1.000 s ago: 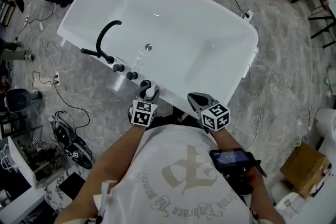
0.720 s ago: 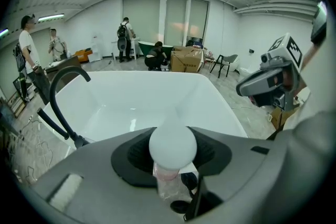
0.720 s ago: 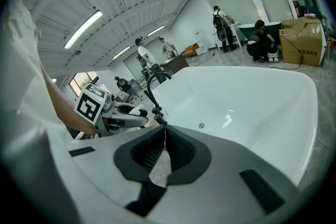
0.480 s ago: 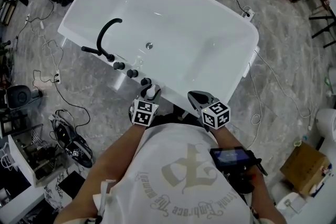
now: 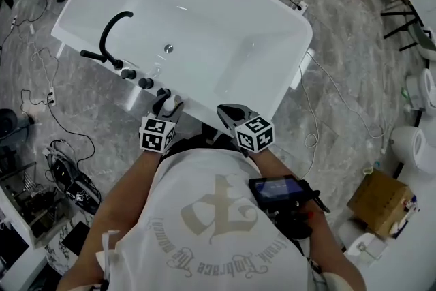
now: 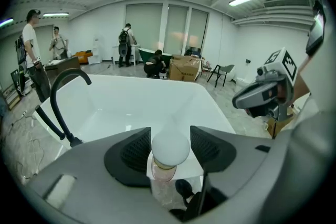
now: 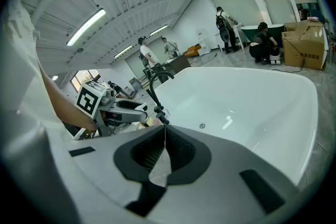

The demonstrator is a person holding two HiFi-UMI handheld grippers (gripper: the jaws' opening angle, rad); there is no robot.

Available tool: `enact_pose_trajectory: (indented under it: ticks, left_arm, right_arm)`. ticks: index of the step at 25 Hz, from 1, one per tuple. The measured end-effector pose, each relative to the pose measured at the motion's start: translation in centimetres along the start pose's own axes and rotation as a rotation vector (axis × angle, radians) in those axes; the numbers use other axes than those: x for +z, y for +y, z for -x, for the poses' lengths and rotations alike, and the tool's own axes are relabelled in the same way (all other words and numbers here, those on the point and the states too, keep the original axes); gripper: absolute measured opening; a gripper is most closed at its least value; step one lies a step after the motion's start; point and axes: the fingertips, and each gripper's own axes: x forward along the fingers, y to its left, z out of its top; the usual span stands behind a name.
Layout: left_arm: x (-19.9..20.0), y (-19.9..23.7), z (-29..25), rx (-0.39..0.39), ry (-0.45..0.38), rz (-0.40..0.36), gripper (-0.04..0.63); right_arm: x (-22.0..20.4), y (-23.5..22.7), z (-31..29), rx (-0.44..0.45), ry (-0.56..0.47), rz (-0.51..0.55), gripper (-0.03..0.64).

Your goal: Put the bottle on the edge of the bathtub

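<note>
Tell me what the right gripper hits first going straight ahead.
Likely the bathtub's white inner surface: the right gripper points over the near rim down into the basin, and nothing shows in between. Depth is hard to judge.

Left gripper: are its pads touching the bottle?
Cannot tell. The left gripper, jaws just opening, flanks the bottle in its own view; no plain gap or press.
</note>
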Motion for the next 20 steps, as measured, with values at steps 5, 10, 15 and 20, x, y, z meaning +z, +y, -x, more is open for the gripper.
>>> enact_pose_trajectory:
  ticks: [5,10,15,20]
  left_arm:
    - [1.4,-1.3,0.9,-0.016,-0.057,0.009,0.239]
    - [1.9,-1.3,2.9,-0.034,-0.114,0.057,0.239]
    - [1.5,-1.2,5.0,-0.026,-0.154,0.115,0.23]
    - [0.7,-0.8,7.2,-0.017,-0.176,0.13,0.201]
  right_arm:
    - [-0.5,0.0,1.0,-0.003,0.002,0.013,0.006]
    - [-0.4,0.9,1.3,-0.009,-0.01,0.025,0.006]
    - [-0.4,1.2,2.1,-0.023,-0.026,0.026,0.006]
    - [-0.2,2.5,2.0,-0.027,-0.037,0.036,0.006]
